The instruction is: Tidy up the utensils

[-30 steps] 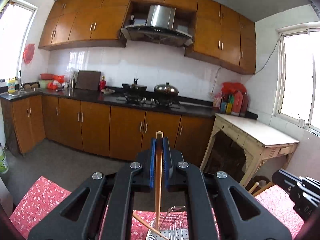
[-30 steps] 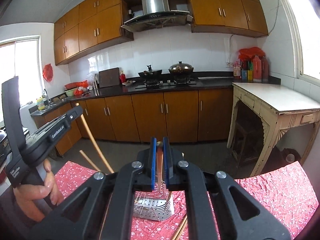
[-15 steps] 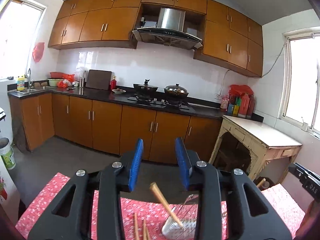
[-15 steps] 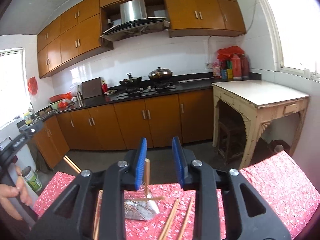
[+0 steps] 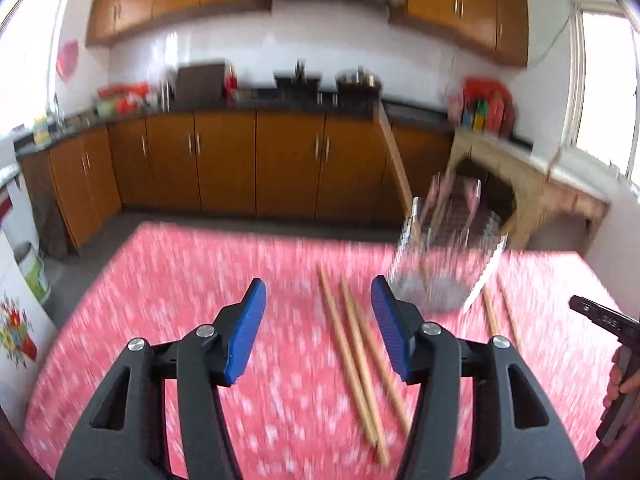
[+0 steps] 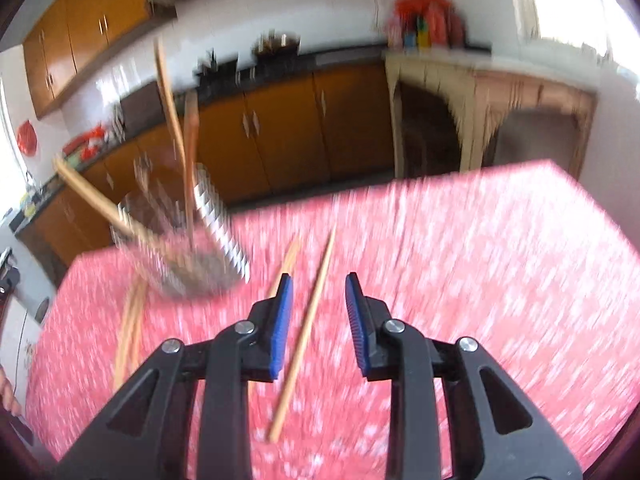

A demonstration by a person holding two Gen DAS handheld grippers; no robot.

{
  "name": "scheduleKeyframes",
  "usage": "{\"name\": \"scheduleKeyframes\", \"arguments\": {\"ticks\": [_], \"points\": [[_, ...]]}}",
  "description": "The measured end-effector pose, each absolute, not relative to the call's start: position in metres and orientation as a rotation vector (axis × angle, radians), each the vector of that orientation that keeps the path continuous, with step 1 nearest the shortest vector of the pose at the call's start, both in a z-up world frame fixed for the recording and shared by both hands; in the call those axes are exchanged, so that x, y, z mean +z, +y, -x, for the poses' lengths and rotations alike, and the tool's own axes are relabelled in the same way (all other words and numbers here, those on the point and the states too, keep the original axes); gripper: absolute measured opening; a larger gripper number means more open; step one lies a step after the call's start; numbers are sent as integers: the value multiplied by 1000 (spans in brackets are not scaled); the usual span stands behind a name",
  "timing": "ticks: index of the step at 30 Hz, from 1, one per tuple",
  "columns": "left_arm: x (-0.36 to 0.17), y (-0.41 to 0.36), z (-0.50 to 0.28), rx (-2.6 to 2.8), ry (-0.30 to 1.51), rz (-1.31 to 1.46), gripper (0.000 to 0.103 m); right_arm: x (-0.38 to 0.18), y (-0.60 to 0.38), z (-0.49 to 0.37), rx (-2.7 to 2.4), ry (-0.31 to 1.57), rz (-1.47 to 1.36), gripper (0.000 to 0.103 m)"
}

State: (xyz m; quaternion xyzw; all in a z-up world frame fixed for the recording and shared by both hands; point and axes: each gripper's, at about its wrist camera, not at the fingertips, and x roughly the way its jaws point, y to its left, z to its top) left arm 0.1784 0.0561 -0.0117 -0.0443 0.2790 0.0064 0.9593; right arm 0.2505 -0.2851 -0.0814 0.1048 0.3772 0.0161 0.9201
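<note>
Reaching for more loose wooden chopsticks [image 5: 352, 344] on the red flowered tablecloth [image 5: 160, 280], the left gripper [image 5: 318, 320], freshly widened, and right gripper [image 6: 316, 312] gape empty, next closing on one chopstick each for the wire-mesh metal holder [image 5: 444, 256].

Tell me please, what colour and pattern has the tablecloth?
The tablecloth is red-pink with small white speckles, blurred here; the left wrist view shows it best.

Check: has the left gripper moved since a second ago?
Yes. The left gripper dropped toward the red tablecloth; the cabinets now sit higher in view.
</note>
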Motion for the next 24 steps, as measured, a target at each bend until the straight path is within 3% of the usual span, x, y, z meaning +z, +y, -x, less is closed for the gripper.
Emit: {"name": "scheduleKeyframes", "arguments": {"ticks": [4,10,11,12,13,24], "points": [[-56,44,-179,-28,676,68,55,-122,-266,-252,62,862,-200,28],[-79,33,-178,-69,723,62,55,-150,-245,-256,33,919,-117,28],[-84,32,-175,-77,726,61,55,-150,-243,-256,20,906,-86,25],[-87,28,-176,-81,731,52,55,-148,-244,-260,-3,906,-51,12],[-89,24,-176,-79,737,38,55,-149,-247,-261,-33,905,-39,8],[-112,20,-216,-27,842,82,32,-149,-283,-258,-79,888,-89,8]]}}
